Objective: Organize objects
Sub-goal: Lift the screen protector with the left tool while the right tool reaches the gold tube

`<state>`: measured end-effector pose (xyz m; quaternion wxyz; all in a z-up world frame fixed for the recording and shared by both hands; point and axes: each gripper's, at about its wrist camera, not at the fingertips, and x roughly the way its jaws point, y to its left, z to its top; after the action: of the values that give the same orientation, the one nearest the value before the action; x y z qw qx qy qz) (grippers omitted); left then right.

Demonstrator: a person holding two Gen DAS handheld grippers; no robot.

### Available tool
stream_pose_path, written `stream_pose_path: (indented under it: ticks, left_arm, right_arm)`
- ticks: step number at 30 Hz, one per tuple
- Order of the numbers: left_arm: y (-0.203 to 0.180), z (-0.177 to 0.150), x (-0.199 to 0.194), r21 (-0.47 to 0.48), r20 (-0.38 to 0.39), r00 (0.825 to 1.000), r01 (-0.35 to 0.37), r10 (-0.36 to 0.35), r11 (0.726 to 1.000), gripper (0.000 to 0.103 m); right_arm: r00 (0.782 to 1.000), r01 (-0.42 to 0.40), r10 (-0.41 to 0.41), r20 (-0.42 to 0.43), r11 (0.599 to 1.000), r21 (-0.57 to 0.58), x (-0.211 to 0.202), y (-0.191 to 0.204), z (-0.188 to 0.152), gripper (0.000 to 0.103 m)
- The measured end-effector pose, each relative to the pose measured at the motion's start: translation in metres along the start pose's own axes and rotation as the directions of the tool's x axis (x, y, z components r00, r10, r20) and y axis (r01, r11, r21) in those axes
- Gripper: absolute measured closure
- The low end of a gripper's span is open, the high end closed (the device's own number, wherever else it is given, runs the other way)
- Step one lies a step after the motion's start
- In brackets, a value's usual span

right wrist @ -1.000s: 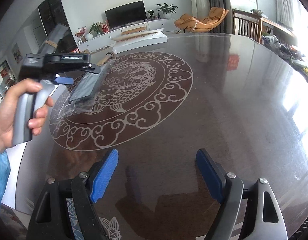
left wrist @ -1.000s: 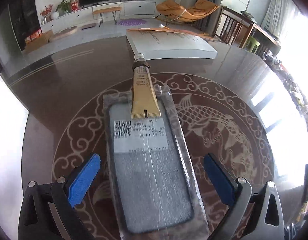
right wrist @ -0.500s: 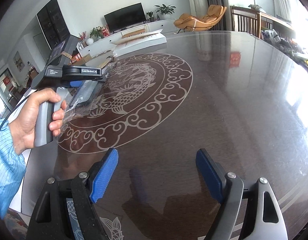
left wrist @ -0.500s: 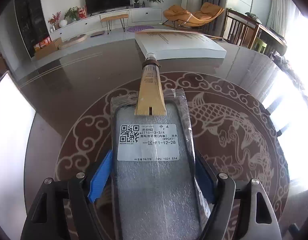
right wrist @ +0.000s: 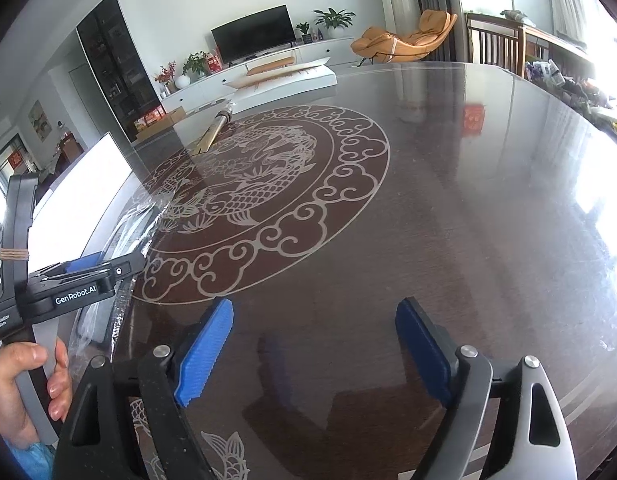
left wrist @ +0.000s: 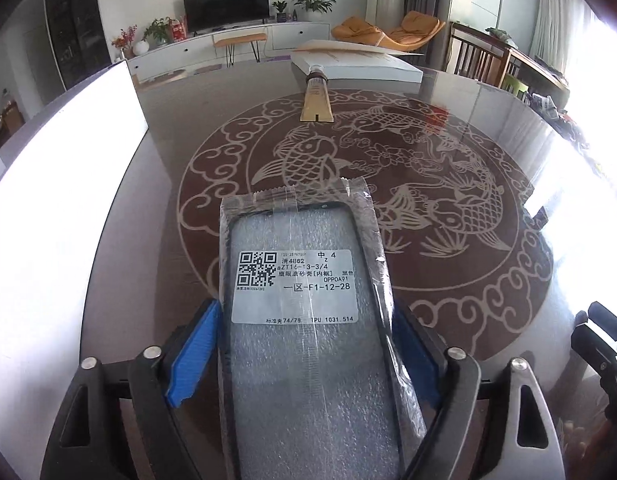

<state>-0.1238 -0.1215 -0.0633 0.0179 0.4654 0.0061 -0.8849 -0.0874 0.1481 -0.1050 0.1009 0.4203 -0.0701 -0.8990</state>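
A bagged phone case (left wrist: 308,320) is pinched between the left gripper's (left wrist: 304,352) blue pads and juts forward past the fingertips. A gold tube (left wrist: 316,100) lies well ahead, touching a white box (left wrist: 360,68). The right gripper's (right wrist: 316,352) fingers are spread, with only bare table (right wrist: 468,200) between them.

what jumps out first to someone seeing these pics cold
The bagged phone case with its white QR label fills the left wrist view, clamped between the left gripper's blue pads. Beyond it, a gold tube lies on the dark fish-patterned table, near a white box. The right gripper hangs open, holding nothing.
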Motion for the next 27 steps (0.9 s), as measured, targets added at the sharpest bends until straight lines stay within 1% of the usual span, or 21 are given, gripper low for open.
stream_pose_path:
  ticks: [1,2,7,11,27]
  left_arm:
    - [0.0029,0.0004,0.0039,-0.016,-0.013,1.0,-0.004,0.004,1.0,0.001]
    - [0.0029,-0.0008,0.0054,-0.023,-0.024,1.0,-0.012,0.011,1.0,0.0]
    - [0.0029,-0.0061,0.0,-0.027,-0.022,1.0,-0.012,0.011,1.0,0.0]
    - [0.0026,-0.0065,-0.0011,-0.027,-0.018,1.0,-0.012,0.011,1.0,0.0]
    - [0.0021,-0.0065,0.0005,-0.028,-0.017,1.0,-0.011,0.011,1.0,0.0]
  right_arm:
    - [1.0,-0.001,0.001,0.0,1.0,0.0,-0.0001,-0.0002,-0.0001,0.017]
    - [1.0,-0.003,0.003,0.001,1.0,0.002,-0.0001,-0.0005,-0.0001,0.017]
    - [1.0,-0.007,0.007,-0.001,1.0,0.001,0.0004,0.0007,0.0006,0.015]
    - [1.0,-0.005,0.005,-0.008,1.0,-0.007,0.0023,0.0029,0.0011,0.01]
    - [1.0,0.002,-0.002,-0.013,1.0,-0.017,0.0041,0.0046,0.0016,0.008]
